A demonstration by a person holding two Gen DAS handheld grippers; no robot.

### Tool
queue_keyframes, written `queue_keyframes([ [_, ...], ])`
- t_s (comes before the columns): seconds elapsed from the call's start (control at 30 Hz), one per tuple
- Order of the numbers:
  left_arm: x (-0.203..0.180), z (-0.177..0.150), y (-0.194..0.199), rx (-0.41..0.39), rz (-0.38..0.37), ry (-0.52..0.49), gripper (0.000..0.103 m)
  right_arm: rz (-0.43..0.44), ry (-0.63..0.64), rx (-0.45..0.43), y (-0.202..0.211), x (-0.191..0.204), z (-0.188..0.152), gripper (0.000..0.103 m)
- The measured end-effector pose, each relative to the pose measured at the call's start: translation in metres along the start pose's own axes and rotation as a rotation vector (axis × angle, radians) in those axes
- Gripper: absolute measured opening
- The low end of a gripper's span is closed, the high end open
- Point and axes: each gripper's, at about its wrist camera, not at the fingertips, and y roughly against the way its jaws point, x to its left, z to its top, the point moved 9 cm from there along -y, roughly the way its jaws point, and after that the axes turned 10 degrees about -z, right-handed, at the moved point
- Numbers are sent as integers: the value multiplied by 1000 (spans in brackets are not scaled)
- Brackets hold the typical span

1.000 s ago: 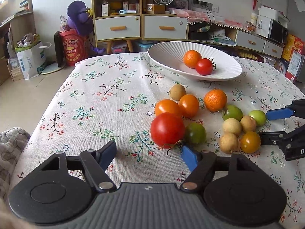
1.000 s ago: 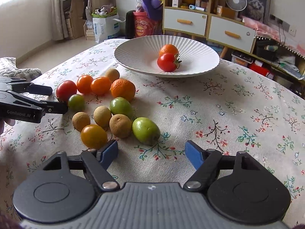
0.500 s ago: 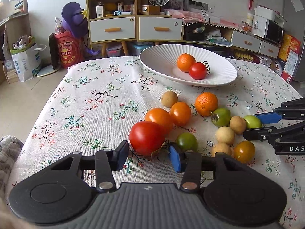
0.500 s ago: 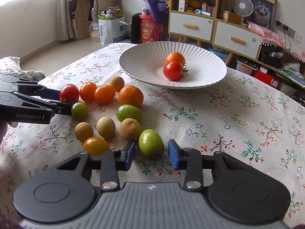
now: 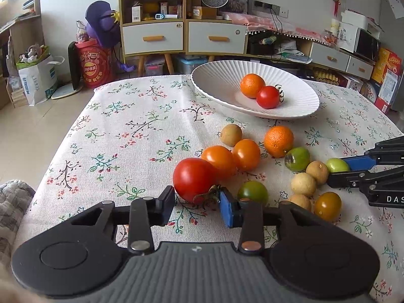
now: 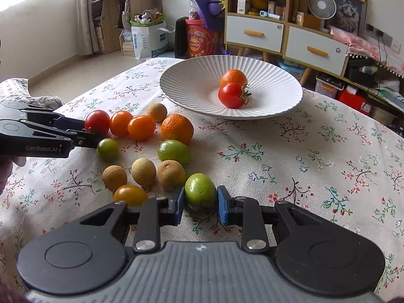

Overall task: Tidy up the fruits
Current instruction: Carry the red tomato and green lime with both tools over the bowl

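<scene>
A white ribbed plate (image 5: 222, 85) (image 6: 192, 88) at the back of the table holds an orange and a red tomato. My left gripper (image 5: 197, 202) has its pads on both sides of a big red tomato (image 5: 193, 179) (image 6: 97, 122) on the cloth. My right gripper (image 6: 199, 203) has its pads on both sides of a green fruit (image 6: 200, 192) (image 5: 337, 165). Loose fruits lie between the two grippers: two orange tomatoes (image 5: 246, 154), an orange (image 5: 278, 141), several brown longans (image 6: 143, 172), a green tomato (image 5: 253, 192), a lime (image 6: 173, 152) and a yellow tomato (image 6: 130, 195).
The flowered tablecloth (image 5: 131, 136) covers the table, whose left edge drops to the floor. A grey cushion (image 5: 12, 202) sits at the near left corner. Cabinets (image 5: 181, 38) and clutter stand behind the table.
Both grippers have moved forward and closed in from wide open: the left around the red tomato, the right around the green fruit.
</scene>
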Motion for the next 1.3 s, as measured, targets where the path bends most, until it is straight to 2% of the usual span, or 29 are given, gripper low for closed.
queue_keyframes([
  [0.07,0,2,1,-13,-5,5,47,-2,2,0,0,0,0,25],
  [0.1,0,3,2,-23,-4,6,49,-2,2,0,0,0,0,25],
  [0.3,4,11,3,-43,-9,72,50,-1,-1,1,0,0,2,25],
  [0.43,4,13,-1,-33,-13,100,50,1,-3,-1,0,1,3,25],
  [0.6,6,13,-3,-16,-1,118,32,3,-6,-6,2,0,4,25],
  [0.87,5,17,-1,-12,-12,129,32,4,-32,-10,4,-3,12,25],
  [1.3,-5,43,7,-63,-41,129,32,-11,-89,-57,11,-11,44,25],
])
